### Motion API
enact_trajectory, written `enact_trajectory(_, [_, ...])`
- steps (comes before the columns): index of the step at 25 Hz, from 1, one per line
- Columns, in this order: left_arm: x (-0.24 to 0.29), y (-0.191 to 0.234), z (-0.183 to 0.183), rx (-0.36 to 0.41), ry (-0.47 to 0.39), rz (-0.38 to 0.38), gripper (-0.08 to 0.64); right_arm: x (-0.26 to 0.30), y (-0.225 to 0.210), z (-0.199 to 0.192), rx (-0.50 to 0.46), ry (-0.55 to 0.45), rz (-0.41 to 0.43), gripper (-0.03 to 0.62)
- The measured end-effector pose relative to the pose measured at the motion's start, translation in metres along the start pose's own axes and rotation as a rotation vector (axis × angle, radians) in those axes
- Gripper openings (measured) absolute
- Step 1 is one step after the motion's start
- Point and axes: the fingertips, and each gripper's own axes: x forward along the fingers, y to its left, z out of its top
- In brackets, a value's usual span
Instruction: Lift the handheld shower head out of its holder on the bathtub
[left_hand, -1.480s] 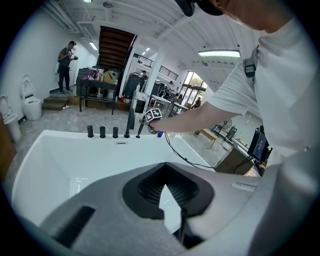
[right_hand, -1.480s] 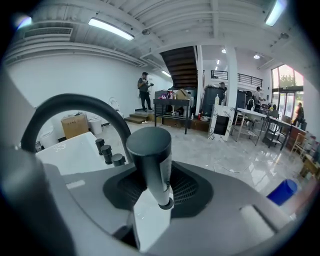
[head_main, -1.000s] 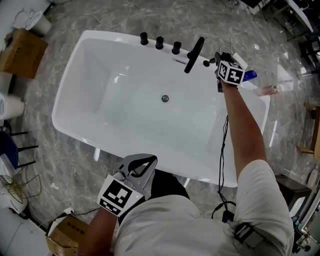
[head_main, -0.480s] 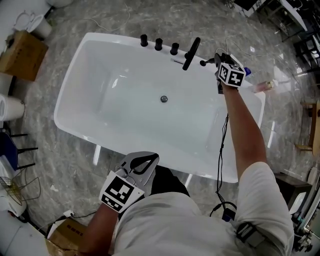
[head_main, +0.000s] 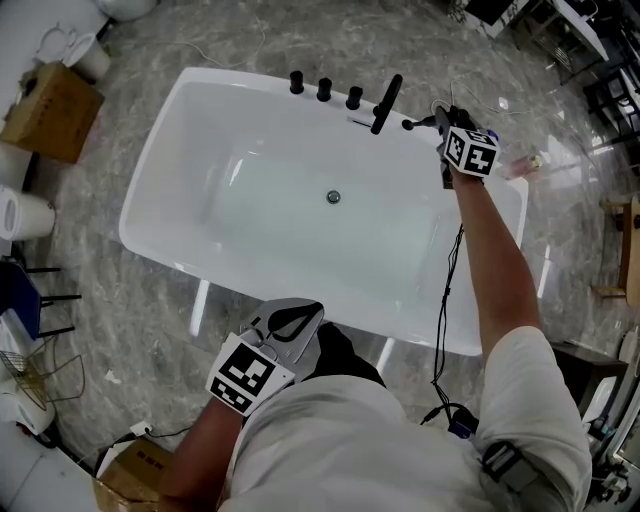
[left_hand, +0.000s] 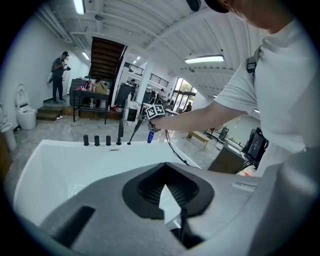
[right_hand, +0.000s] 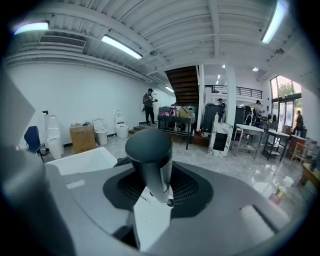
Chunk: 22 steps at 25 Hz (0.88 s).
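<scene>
Black handheld shower head (right_hand: 149, 150) pinched in right tongs (head_main: 442, 122) at bathtub's far rim (head_main: 240, 78) — open basin alongside; left tongs (head_main: 305, 312) pressed together, outside near rim.

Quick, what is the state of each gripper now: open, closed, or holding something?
Left gripper: closed, holding nothing.
Right gripper: closed on the shower head.
</scene>
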Motion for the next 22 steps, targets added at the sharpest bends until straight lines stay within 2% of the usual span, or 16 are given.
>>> enact_trajectory(22, [-0.057,-0.037,-0.008,0.038,-0.056,-0.050,0.006,-0.128,0.036,0.054,-0.045,-0.102,0.021,0.143])
